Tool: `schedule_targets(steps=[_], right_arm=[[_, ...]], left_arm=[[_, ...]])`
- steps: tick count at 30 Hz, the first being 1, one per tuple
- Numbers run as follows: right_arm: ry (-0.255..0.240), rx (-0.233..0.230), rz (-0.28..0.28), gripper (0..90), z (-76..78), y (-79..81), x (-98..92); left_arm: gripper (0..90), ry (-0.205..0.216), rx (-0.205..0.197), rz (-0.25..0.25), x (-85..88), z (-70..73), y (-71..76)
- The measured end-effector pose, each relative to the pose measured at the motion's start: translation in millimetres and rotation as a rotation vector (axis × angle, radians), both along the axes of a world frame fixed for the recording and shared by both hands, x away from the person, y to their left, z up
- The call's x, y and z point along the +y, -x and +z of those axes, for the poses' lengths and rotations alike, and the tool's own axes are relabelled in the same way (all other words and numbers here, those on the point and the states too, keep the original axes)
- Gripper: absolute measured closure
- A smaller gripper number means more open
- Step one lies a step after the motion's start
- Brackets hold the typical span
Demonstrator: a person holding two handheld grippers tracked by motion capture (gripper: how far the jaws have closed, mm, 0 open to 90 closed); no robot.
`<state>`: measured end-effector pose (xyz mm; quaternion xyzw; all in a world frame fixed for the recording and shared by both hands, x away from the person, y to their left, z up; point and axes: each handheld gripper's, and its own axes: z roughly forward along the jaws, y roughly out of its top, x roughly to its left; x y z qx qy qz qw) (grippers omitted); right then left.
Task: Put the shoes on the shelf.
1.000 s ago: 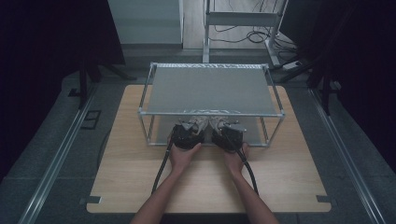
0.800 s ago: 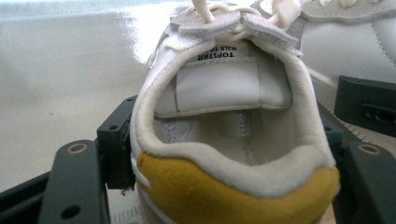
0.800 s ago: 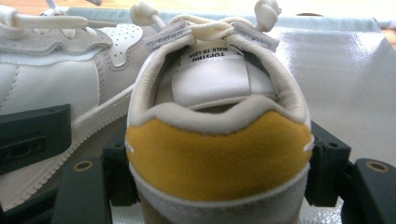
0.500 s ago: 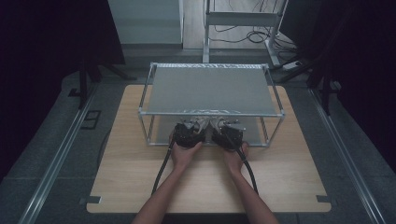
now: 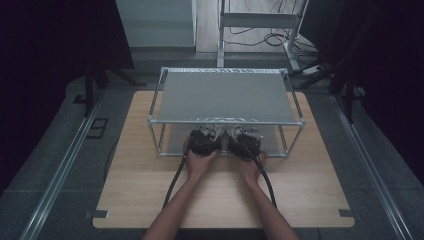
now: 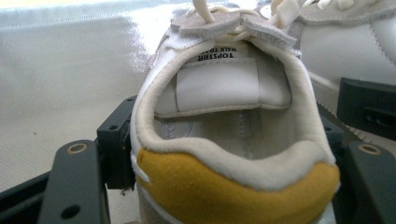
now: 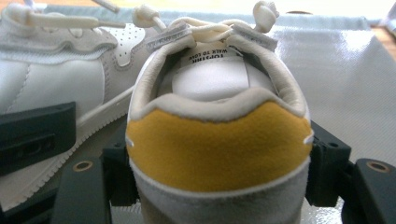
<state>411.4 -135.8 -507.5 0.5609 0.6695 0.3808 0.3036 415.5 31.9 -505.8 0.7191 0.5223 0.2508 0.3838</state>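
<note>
Left gripper (image 6: 224, 186): you clamped the left shoe (image 6: 224, 140) at its heel, on the rack's lower shelf (image 6: 60, 93) | Right gripper (image 7: 219, 182): you clamped the right shoe (image 7: 219, 140) likewise, just beside, keeping the pair aligned for placing.

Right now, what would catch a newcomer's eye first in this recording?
Two white shoes with yellow heels: the left tongs clamp one shoe by its heel, the right tongs clamp the other shoe. Both sit side by side on the lower shelf of a metal rack on the wooden table.
</note>
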Motion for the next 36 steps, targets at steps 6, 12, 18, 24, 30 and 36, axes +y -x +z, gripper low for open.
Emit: schedule_targets(steps=[6,12,18,24,30,36], right_arm=[[0.010,0.038,0.011,28.5,-5.3,0.1,1.5],[0.009,0.058,0.018,28.1,-6.4,0.1,0.6],[0.013,0.076,0.032,27.4,-9.8,0.5,0.1],[0.006,0.086,0.030,20.3,-8.1,1.8,-0.6],[0.000,0.051,0.042,20.1,-7.0,12.9,-7.4],[0.000,0.050,0.076,20.3,-4.9,30.2,-16.4]], left_arm=[[29.6,0.018,0.017,0.022,1.8,-8.8,0.7],[28.7,0.019,0.016,0.023,1.8,-9.2,1.3],[27.1,0.004,0.028,-0.012,4.6,-9.4,1.1],[16.7,-0.021,0.056,-0.073,11.0,-9.7,4.4],[14.7,0.008,0.053,-0.069,24.5,-2.6,16.3],[16.6,0.018,0.054,-0.122,39.9,2.9,30.3]])
